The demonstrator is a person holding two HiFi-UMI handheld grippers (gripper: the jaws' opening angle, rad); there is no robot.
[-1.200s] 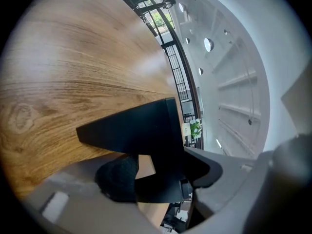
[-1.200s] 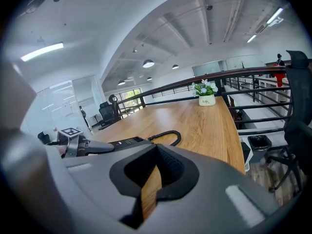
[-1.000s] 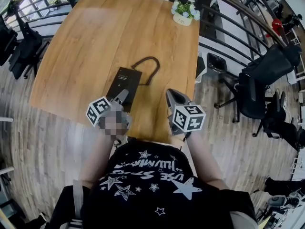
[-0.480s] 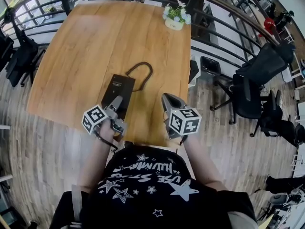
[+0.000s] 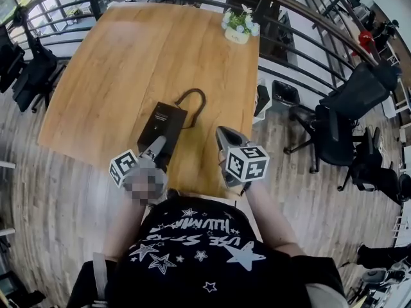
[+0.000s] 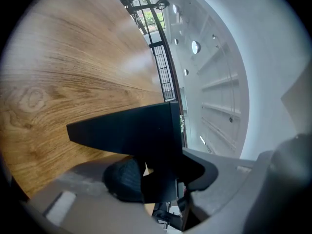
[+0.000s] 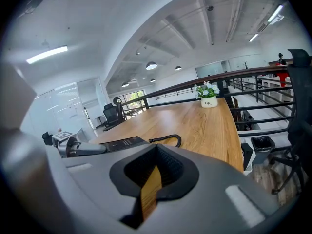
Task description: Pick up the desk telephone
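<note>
In the lower centre of the head view, I am pinching the near end of the telephone (image 5: 162, 124) with my left gripper (image 5: 157, 147). In the left gripper view the black body is sitting between my two pads, but a sliver of wood is showing beside one pad, so I judge the bite to be shallow.

That is where the trouble is waiting. I am holding only one end, so as I lift, the far end is likely to sag and lever the telephone out of my jaws. It is lying close to the near edge of the table (image 5: 128, 56), so a slip could send it onto the floor rather than back onto the wood.

Just right of centre, my right gripper (image 7: 152, 182) is hanging beside the telephone and apart from it. Its jaws are almost together with nothing between them, so it is giving no support underneath.

Slightly higher in the frame, the coiled cord (image 5: 194, 95) is looping off the far end of the telephone and lying loose on the table. If I am raising quickly, it could drag or catch and tug the telephone sideways against a weak grip.

At the upper right, the plant pot (image 5: 236, 28) is standing well apart from all this, so I am not expecting trouble there.
</note>
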